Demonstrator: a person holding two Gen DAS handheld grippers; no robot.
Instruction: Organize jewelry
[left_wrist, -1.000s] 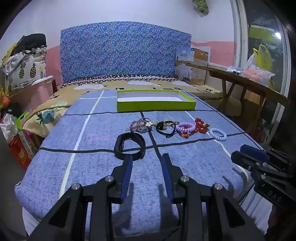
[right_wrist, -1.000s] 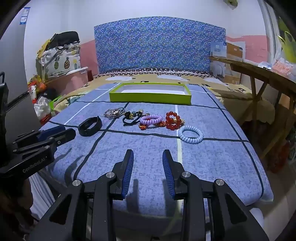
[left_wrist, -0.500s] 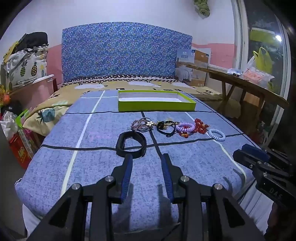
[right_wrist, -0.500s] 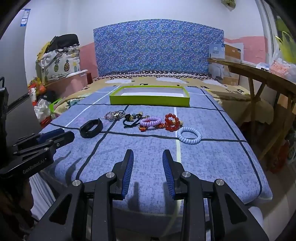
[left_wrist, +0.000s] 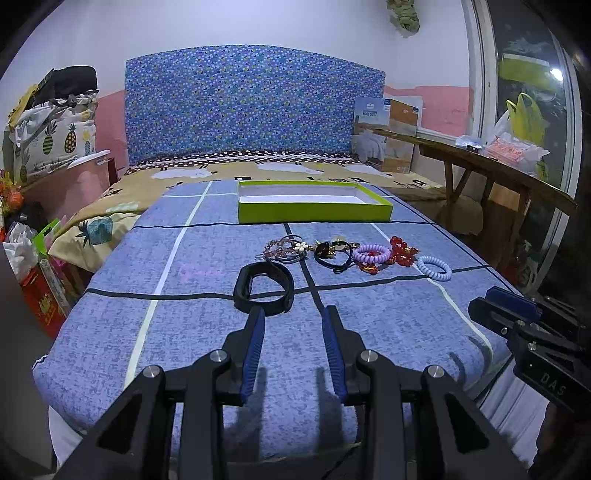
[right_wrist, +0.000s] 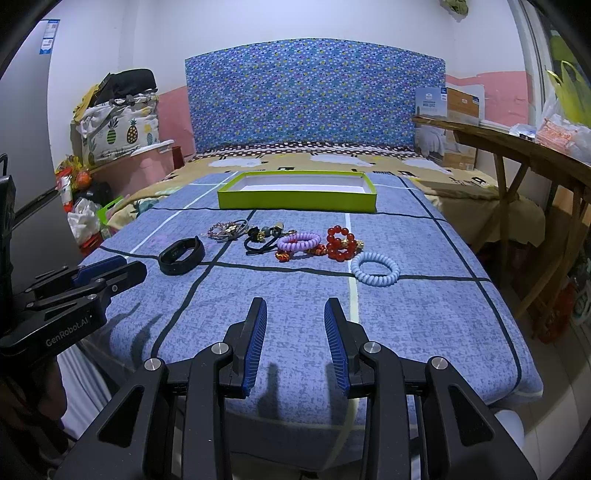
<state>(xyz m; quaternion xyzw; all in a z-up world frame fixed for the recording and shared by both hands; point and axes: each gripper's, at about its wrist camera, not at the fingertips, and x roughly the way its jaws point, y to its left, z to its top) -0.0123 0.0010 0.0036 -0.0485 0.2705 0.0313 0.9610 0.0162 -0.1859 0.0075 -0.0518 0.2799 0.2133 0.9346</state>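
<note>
- Left gripper (left_wrist: 293, 314), lower centre of its view — fingers spread wide, holding nothing; its left fingertip (left_wrist: 257, 314) sits just at the near edge of the black band (left_wrist: 264, 287).
- Right gripper (right_wrist: 295, 306), lower centre — equally wide, empty, above bare blue bedspread (right_wrist: 424, 306).
- Jewelry row mid-frame: purple coil (right_wrist: 298, 242), red beads (right_wrist: 341, 243), pale blue coil (right_wrist: 375, 268).
- Green tray (right_wrist: 295, 201) beyond, upper centre.

left gripper (left_wrist: 293, 314) and right gripper (right_wrist: 295, 306): black angular frames, ribbed blue pads (left_wrist: 255, 350), round silver screws (right_wrist: 219, 347). white "genrobot.ai" lettering marks the left one's side, "das" the right's.
</note>
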